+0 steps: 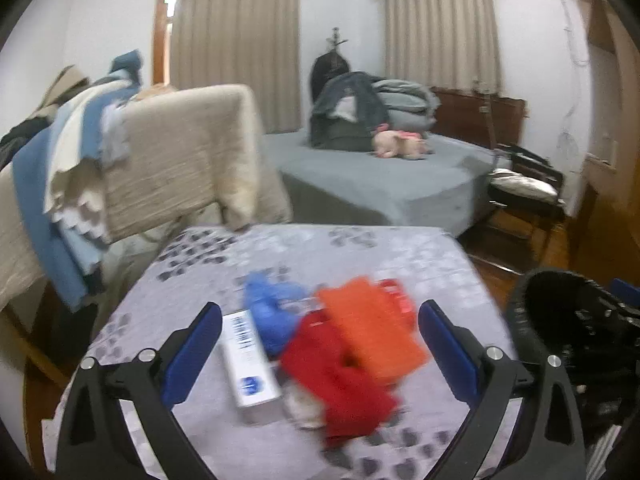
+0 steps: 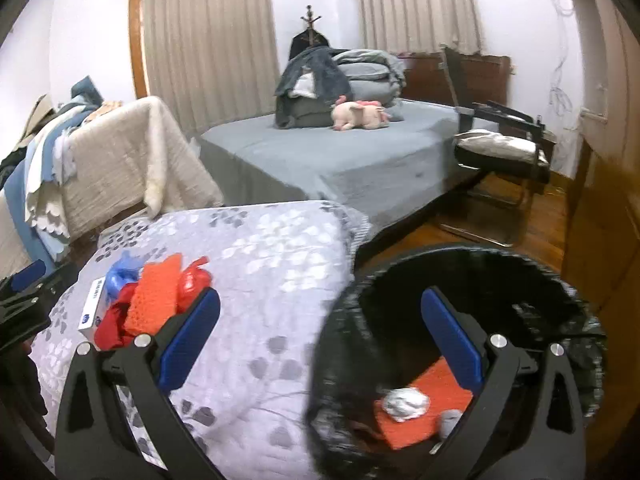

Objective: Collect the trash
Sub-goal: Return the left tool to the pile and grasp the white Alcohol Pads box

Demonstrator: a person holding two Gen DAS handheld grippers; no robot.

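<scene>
A pile of trash lies on the grey leaf-patterned cover [image 1: 224,280]: a white box [image 1: 250,364], a blue wrapper [image 1: 272,312], a red wrapper [image 1: 340,380] and an orange net-like piece [image 1: 372,328]. My left gripper [image 1: 320,336] is open, its jaws on either side of the pile. The pile also shows in the right wrist view [image 2: 148,300]. My right gripper [image 2: 320,332] is open and empty over the rim of the black bin [image 2: 568,320], which holds an orange piece [image 2: 432,400] and crumpled white paper [image 2: 404,402]. The bin shows at the right of the left view [image 1: 560,320].
A grey bed [image 2: 340,160] with folded bedding and a pink plush toy [image 2: 356,114] stands behind. A chair draped with cloths [image 1: 168,152] is at the left. A dark chair with a cushion [image 2: 500,148] stands on the wooden floor at the right.
</scene>
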